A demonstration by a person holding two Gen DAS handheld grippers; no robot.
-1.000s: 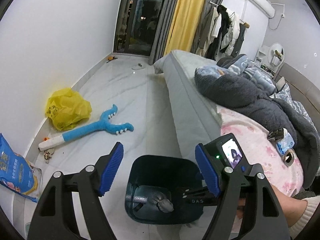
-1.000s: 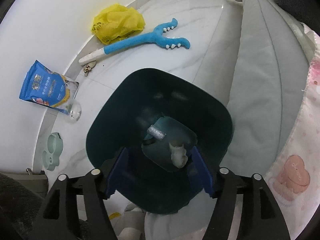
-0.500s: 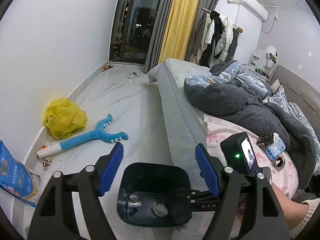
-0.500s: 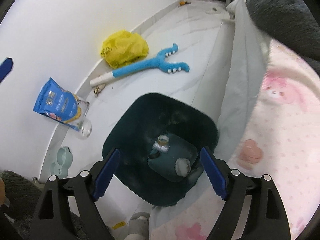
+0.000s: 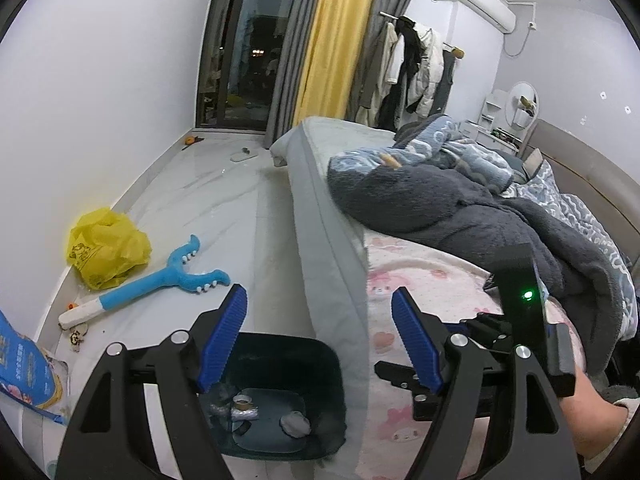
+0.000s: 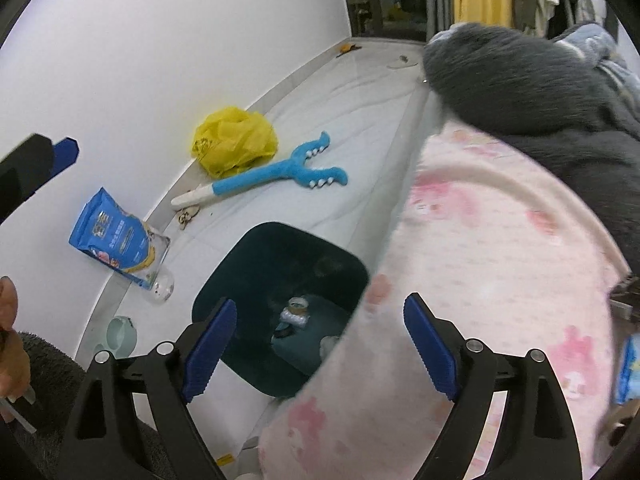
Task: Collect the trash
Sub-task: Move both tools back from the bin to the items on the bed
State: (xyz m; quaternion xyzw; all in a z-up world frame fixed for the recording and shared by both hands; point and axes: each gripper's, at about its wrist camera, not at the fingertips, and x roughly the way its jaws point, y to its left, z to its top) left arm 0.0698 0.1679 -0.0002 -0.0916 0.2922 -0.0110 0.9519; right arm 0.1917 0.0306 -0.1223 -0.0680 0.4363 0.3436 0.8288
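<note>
Far left on floor: one blue pouch point(image 6: 116, 238) leaning at the wall, print on front too small to read. One pale green holder point(image 6: 120, 334) near it at the skirting. Next right: one yellow plastic bag point(image 6: 234, 142), crumpled, dark logo on it, not legible. Just beside it, one blue forked toy point(image 6: 280, 172) w/ white handle, lying flat on pale floor.

Centre, near: one dark teal bin point(image 6: 280, 276), open top, standing on floor tight against bed edge. Inside, counted: one small tape roll point(image 6: 297, 303), one silvery crinkled scrap point(image 6: 294, 318), one grey-white wad point(image 5: 295, 424), plus a dark bit, can't tell what. That's the collected trash, all at bin bottom.

Left gripper point(image 5: 320, 344): blue pads well apart, about mid-width, nothing between them, touching nothing; hangs over bin rim and mattress side. Right gripper point(image 6: 320, 344): jaws spread wide, have just been opening further, nothing gripped; left pad over bin, right pad over pink sheet point(image 6: 500, 260).

Right side: one bed, pink printed sheet, one dark grey fleece blanket point(image 5: 460, 208) heaped on it, one light blue patterned blanket point(image 5: 432, 148) behind. Far wall: one yellow curtain point(image 5: 324, 40), coats on rail, one AC unit point(image 5: 480, 4) w/ small label, unreadable.
</note>
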